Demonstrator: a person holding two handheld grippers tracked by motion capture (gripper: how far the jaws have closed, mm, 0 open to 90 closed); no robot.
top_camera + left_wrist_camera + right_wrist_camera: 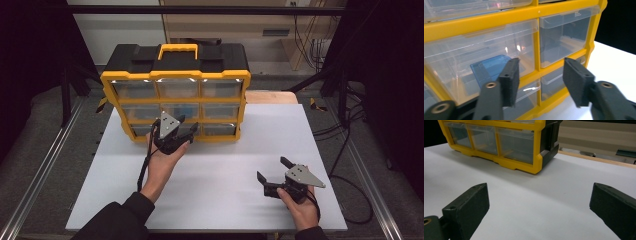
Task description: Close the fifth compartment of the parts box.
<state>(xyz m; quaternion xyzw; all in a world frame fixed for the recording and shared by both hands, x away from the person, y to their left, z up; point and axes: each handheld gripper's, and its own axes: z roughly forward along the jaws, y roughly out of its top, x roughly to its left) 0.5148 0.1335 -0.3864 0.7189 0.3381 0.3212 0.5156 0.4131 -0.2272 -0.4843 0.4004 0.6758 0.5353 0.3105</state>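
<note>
A yellow and black organiser (175,75) with several clear drawers stands at the back left of the white tabletop (225,155). My left gripper (187,126) is held close to the front of its lower drawers. In the left gripper view the organiser's yellow frame (499,21) is very near. The left gripper (541,66) is open there with nothing between its pads. Behind one clear drawer front lies a blue insert (490,66). My right gripper (272,168) rests open near the front right of the table, its jaws wide over bare white surface (540,190), far from the organiser (534,165).
A wooden board edge (272,96) shows behind the white top on the right. Metal rails (45,165) run along both sides of the table. Cables (345,150) hang at the right, and dark frame posts stand at the back corners.
</note>
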